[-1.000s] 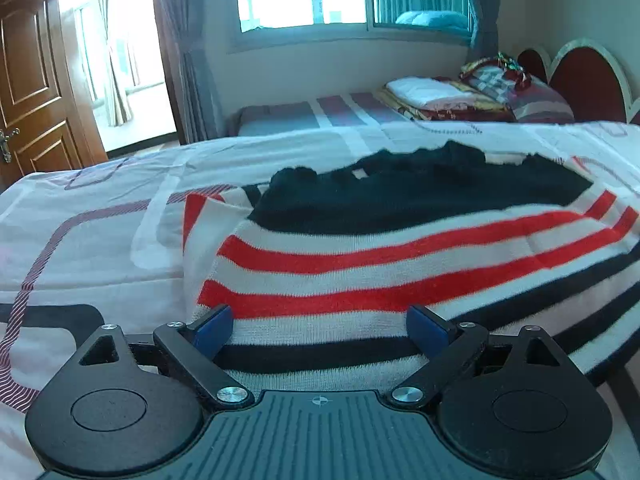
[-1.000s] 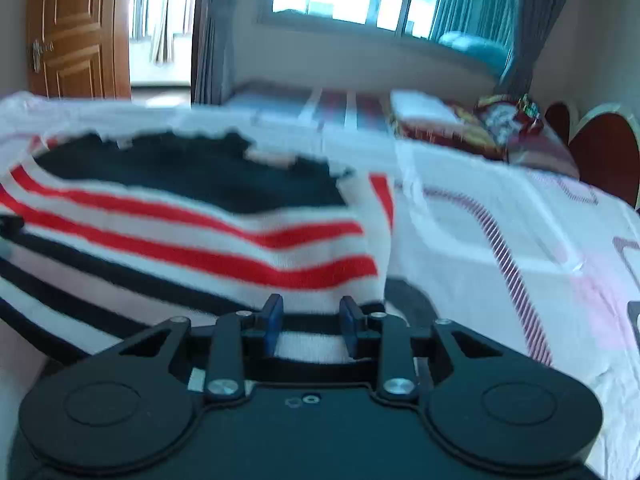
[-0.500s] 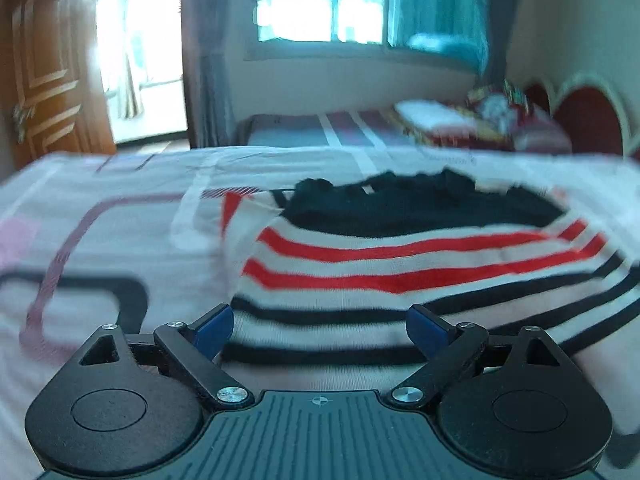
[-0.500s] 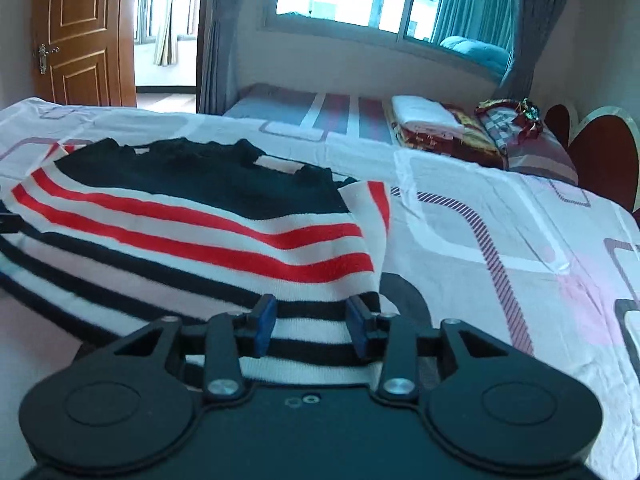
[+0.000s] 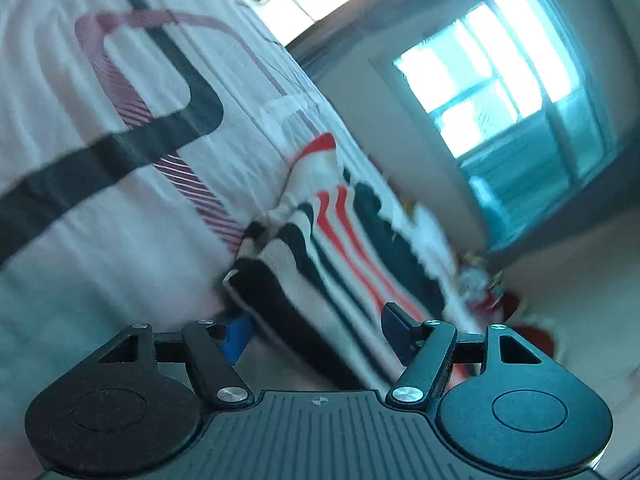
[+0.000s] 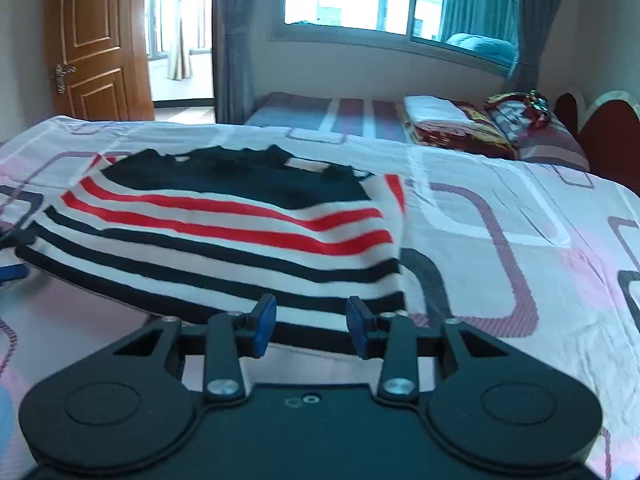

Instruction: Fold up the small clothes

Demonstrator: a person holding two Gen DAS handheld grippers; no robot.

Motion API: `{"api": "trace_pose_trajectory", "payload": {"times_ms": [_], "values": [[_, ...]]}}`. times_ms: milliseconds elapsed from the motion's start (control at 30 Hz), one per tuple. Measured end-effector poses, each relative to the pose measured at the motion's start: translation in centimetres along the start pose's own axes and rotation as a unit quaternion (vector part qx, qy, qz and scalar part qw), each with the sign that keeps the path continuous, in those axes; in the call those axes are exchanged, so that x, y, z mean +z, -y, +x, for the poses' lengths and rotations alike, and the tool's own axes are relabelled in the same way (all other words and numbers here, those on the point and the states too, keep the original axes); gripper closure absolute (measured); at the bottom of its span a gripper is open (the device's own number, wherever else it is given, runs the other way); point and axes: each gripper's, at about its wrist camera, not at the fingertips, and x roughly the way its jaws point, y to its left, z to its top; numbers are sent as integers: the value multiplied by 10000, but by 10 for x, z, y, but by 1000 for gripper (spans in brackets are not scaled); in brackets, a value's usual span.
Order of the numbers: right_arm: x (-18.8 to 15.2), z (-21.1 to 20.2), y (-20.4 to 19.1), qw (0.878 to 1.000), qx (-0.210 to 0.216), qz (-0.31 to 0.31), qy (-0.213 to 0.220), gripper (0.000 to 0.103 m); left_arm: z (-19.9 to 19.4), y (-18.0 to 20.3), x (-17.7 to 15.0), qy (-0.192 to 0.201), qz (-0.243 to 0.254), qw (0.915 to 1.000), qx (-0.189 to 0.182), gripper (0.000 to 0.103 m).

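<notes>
1. Check your left gripper (image 5: 318, 334). Its jaws have just been closing and now stand at a medium gap, rolled well over to one side, so that the bed appears tilted in its view. The near hem corner of the striped sweater (image 5: 320, 264) lies between the blue pads (image 5: 237, 340). The view is blurred, so you cannot confirm that the pads press on the cloth; treat the corner as not yet gripped.
2. Check your right gripper (image 6: 310, 326). Its jaws stand at a narrow gap, and the black bottom hem of the striped sweater (image 6: 224, 236) runs across that gap near the garment's right corner. No pinch is visible here either.
3. Note the governing relation. The hem runs side to side in front of you, with one gripper at each end of it. The sweater extends away from both grippers toward its black neckline, so a fold would likely carry the hem forward along that axis.
4. Inspect the garment. It lies spread on the patterned bedsheet (image 6: 500, 216), with black at the top, then red, white and black stripes, and a lifted near edge.
</notes>
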Motion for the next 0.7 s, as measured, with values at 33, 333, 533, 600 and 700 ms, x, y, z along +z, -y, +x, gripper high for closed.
{"api": "trace_pose_trajectory", "payload": {"times_ms": [33,333,533,600,700], "values": [[2,2,-2,10000,66,7,19,65,6,-1,3,52,-83,9999,-47,35],[32,49,-23,9970,757,187,27,95,51,14,17,125,239,9993,243,79],[48,87,-59,9937,1122,24,72,101,48,2,28,42,-77,9997,-213,86],[51,92,-66,9926,1213,-9,84,101,44,5,31,90,-33,9993,-368,87],[49,105,-73,9924,1220,-120,-68,101,42,6,33,123,96,9989,-444,87]]}}
